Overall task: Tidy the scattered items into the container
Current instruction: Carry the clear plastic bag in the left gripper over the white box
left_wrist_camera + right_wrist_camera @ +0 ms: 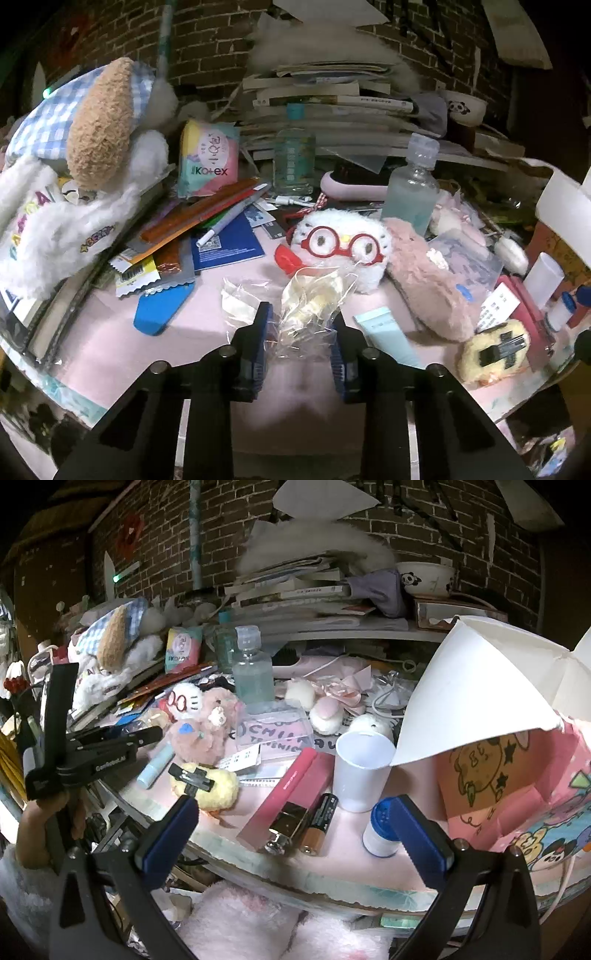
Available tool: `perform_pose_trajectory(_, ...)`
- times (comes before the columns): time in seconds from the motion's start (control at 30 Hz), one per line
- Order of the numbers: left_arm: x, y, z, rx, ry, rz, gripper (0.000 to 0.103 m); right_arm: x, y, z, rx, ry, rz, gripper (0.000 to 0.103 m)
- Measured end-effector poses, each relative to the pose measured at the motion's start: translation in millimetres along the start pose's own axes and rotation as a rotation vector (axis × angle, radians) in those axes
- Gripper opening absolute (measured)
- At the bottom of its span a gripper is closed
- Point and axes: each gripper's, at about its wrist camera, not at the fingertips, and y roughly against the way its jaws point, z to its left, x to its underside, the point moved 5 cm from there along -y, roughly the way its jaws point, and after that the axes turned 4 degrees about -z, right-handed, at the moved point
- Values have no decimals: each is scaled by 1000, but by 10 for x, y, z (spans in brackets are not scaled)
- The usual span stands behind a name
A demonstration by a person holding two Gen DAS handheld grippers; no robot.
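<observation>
Left gripper (301, 332) has its jaws drawn close, pinching a crinkled clear plastic wrapper (312, 306) with something pale yellow inside; the film bunches between the blue pads and rises toward 12 o'clock in the left wrist view, lifted clear of the pink tabletop (147, 354), as far as the view shows. Beyond it at 12 o'clock sits the white owl plush with red glasses (343, 243), then a pink furry pouch (428, 280) at 2 o'clock and a pale blue tube (388, 336) just beside the right-hand jaw. The container, judged to be the pink cartoon-printed box (517, 786) with a raised white flap (480, 686), shows only at the far edge of the left view, at 3 o'clock. So the wrapper's carry runs sideways across the clutter toward that side. Right gripper (295, 834) has its jaws spread wide, nothing between them; it hangs over the near tabletop edge, with a brown-and-black battery (317, 819), a gold-capped lipstick (284, 823) and a small white bottle with a blue cap (380, 830) at 12 o'clock. A white plastic cup (360, 771) stands behind them. The box mouth lies at 2 o'clock from the right jaws, near; the right hand is the nearer of the two to it. The battery's long axis runs roughly 12 to 6, along the jaws' line of reach.
</observation>
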Motion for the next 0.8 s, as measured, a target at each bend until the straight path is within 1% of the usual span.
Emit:
perform_pose_trajectory(0.1, -41, 66, -43, 31, 17, -12, 19, -5, 3, -19, 3, -10, -6, 103)
perform_pose_trajectory(0.23, -104, 129, -118, 37, 10, -25, 18, -3, 10, -55, 1, -28, -9, 103)
perform_pose_trajectory(0.33, -215, 230, -199, 74, 21, -54, 18, -2, 14, -74, -10, -43, -8, 103)
perform_pose_trajectory(0.43, -379, 346, -356, 117, 7, -89, 18, 0, 23, -88, -10, -47, -12, 103)
perform_pose_trajectory(0.53, -558, 435, -606, 211, -11, -115, 18, 7, 16, -103, -13, -52, -14, 103)
perform_pose_trajectory(0.63, -748, 493, -952, 353, -43, -122, 18, 18, 9, -125, -17, -61, -15, 103)
perform_pose_trajectory(0.7, -866, 530, -1231, 445, -87, -119, 18, 27, 15, -147, -24, -69, -23, 103)
perform_pose_trajectory(0.8, -1009, 556, -1655, 536, -168, -104, 18, 44, 12, -203, -28, -90, -33, 103)
